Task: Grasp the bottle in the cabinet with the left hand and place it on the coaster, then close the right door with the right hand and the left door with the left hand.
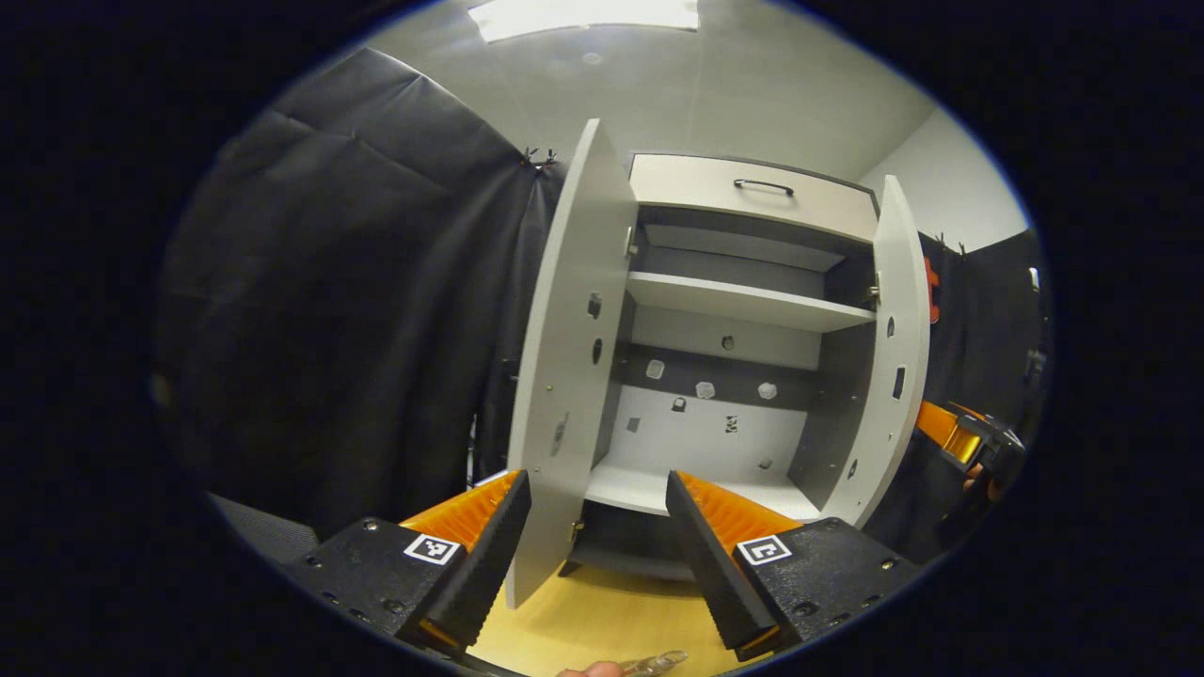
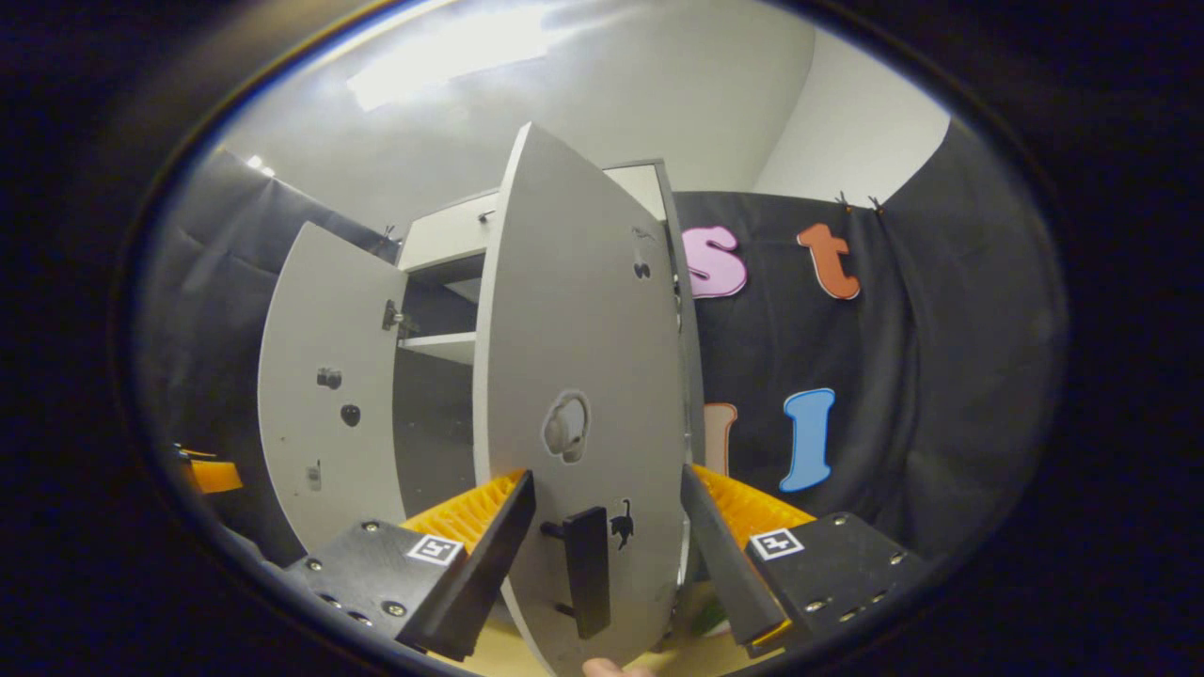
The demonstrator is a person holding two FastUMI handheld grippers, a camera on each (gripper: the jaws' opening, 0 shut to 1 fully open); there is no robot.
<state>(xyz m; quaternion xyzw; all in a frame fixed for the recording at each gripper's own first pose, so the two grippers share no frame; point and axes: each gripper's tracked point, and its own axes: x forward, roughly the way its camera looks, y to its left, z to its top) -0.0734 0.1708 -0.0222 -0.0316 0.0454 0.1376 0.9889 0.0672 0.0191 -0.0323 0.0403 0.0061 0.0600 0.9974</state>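
Black-draped booth, wood tabletop (image 1: 611,611) below. Left gripper (image 1: 597,481) spread wide and empty at the left door (image 1: 574,329); right gripper (image 2: 607,475) equally wide, straddling the right door (image 2: 583,329) near its handle (image 2: 588,569). Beyond, cabinet (image 1: 743,301) shelves bare, so bottle apparently out, perhaps the clear thing (image 1: 658,663) at the bottom edge, hard to tell; both doors yet to close.
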